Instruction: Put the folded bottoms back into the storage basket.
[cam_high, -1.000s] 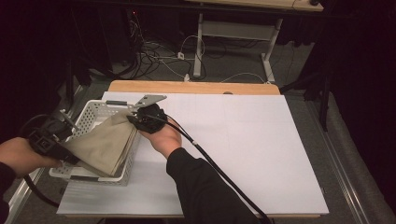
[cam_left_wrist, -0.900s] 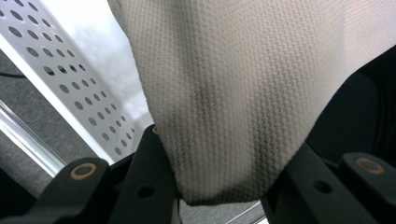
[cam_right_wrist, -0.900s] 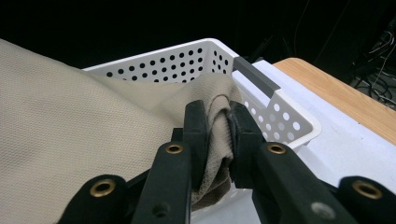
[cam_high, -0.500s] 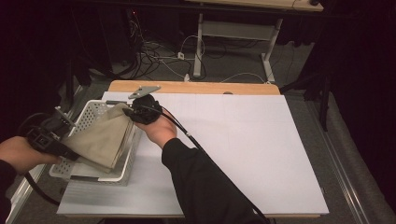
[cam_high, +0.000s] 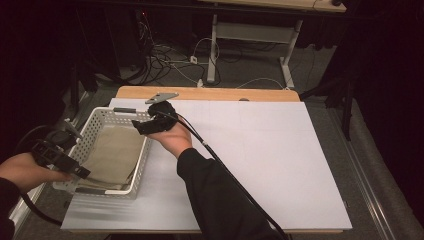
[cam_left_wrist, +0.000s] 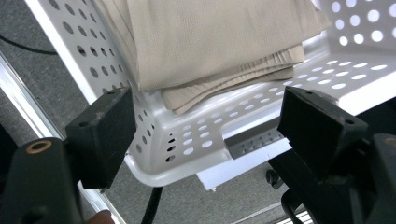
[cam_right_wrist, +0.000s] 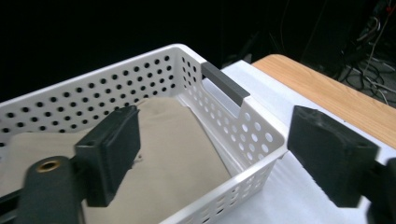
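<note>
The folded cloth (cam_high: 112, 155) lies flat in the white basket (cam_high: 102, 116) — both the left gripper (cam_high: 75, 170) and right gripper (cam_high: 137, 125) have just opened, nothing between their jaws.

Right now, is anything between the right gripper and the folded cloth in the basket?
Nothing visible: the right gripper hangs open above the basket corner, with the folded cloth lying bare below.

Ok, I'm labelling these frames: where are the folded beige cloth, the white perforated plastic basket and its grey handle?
Folded beige cloth (cam_high: 112, 155): high view, middle of its top face.
White perforated plastic basket (cam_right_wrist: 254, 135): right gripper view, near corner wall.
Grey handle (cam_right_wrist: 223, 84): right gripper view, middle of the bar.
</note>
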